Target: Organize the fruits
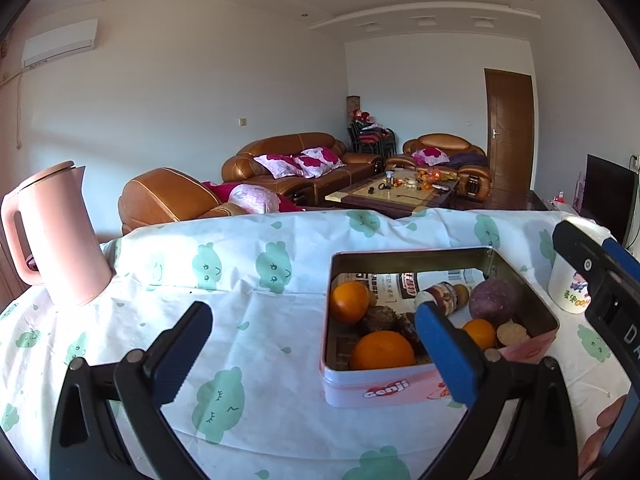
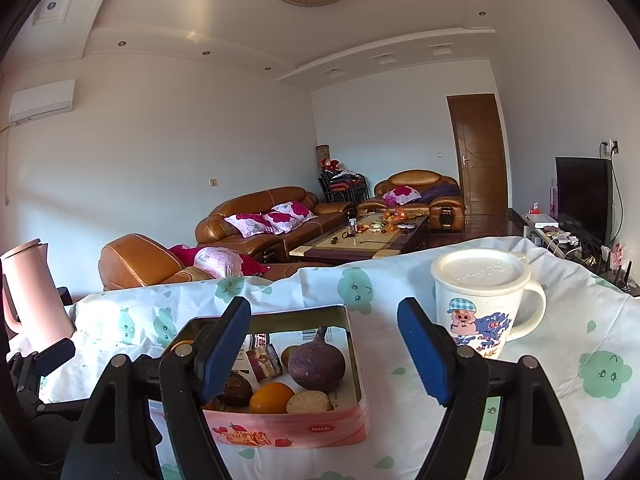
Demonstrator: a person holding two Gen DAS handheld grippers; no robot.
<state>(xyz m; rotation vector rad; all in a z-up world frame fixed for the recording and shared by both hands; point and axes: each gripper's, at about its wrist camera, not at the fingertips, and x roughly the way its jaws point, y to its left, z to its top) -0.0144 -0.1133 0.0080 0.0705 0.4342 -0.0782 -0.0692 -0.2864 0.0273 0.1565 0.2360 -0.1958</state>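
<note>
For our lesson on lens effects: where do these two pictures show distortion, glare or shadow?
Left wrist view: fisheye bends the table edge, dark corners; sunlight washes out the tablecloth beside the pink kettle. Right wrist view: same curving; the tin interior lies in shade, the mug evenly lit.

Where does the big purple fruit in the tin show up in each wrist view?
Left wrist: the purple fruit sits at the tin's far right, right of centre in the picture.
Right wrist: the purple fruit lies mid-tin, at lower centre, between the open jaws.
Shared landmark: the pig mug, to the tin's right.
</note>
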